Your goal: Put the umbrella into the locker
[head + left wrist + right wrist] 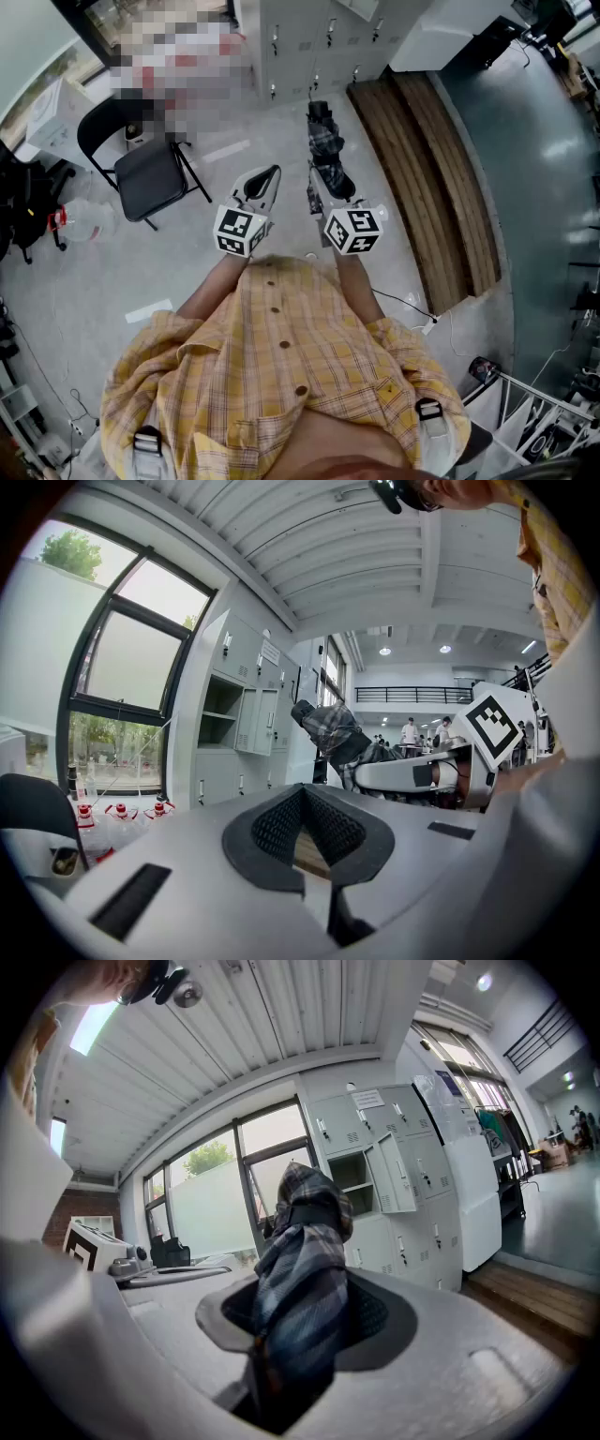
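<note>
**Umbrella held out short of the lockers**

A bank of grey lockers (309, 42) stands ahead, and one open compartment (356, 1177) shows in the right gripper view. A low wooden platform (422, 169) runs along the floor to the right, and a black folding chair (150, 173) sits off to the left. The folded plaid umbrella (325, 141) pokes forward in the air, not yet at the lockers. The right gripper (330, 183) has it clamped, with the jaws pressed on its lower part. Just beside it, the left gripper (265, 180) has its jaw tips together and holds nothing.

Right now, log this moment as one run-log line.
left tongs: shut, empty | right tongs: shut on umbrella | locker: open compartment ahead, umbrella not yet inside
</note>
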### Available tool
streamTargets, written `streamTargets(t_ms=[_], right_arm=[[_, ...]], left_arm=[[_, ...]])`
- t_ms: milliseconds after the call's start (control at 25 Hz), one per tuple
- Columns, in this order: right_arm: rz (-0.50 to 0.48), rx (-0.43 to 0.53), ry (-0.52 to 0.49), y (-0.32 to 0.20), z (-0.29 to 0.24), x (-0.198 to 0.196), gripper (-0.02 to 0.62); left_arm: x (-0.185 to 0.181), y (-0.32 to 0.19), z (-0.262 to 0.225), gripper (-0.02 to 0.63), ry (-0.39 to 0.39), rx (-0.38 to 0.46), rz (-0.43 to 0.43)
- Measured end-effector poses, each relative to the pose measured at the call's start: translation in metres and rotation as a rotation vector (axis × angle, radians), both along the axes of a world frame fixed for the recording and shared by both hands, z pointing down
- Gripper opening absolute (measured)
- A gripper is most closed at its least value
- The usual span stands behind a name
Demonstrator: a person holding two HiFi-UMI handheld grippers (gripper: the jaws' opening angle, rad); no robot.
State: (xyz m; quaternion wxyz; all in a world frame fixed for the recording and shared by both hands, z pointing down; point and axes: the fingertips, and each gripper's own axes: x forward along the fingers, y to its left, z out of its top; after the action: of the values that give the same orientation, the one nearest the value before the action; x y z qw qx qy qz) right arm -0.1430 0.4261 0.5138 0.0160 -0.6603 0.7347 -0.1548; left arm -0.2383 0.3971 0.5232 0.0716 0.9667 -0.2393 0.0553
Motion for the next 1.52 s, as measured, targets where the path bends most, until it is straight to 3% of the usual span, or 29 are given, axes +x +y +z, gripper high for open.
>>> streamTargets(t_ms=[560,1240,1520], right_arm=[[-0.042,-0.008,0.002,-0.008,0.009,0.020,0.178],[-0.099,0.000,-0.002,0.017,0.018,0.100,0.178],[-0.115,-0.016,-0.013,-0.002,0.008,0.120,0.179]], left_arm=[[0.014,-0.004,0.014,0.005,-0.039,-0.013,-0.051],[0.088,0.031,0.022,0.005,-0.075,-0.020,-0.144],[0.108,0.016,0.014,0.005,-0.088,-0.036,-0.162]])
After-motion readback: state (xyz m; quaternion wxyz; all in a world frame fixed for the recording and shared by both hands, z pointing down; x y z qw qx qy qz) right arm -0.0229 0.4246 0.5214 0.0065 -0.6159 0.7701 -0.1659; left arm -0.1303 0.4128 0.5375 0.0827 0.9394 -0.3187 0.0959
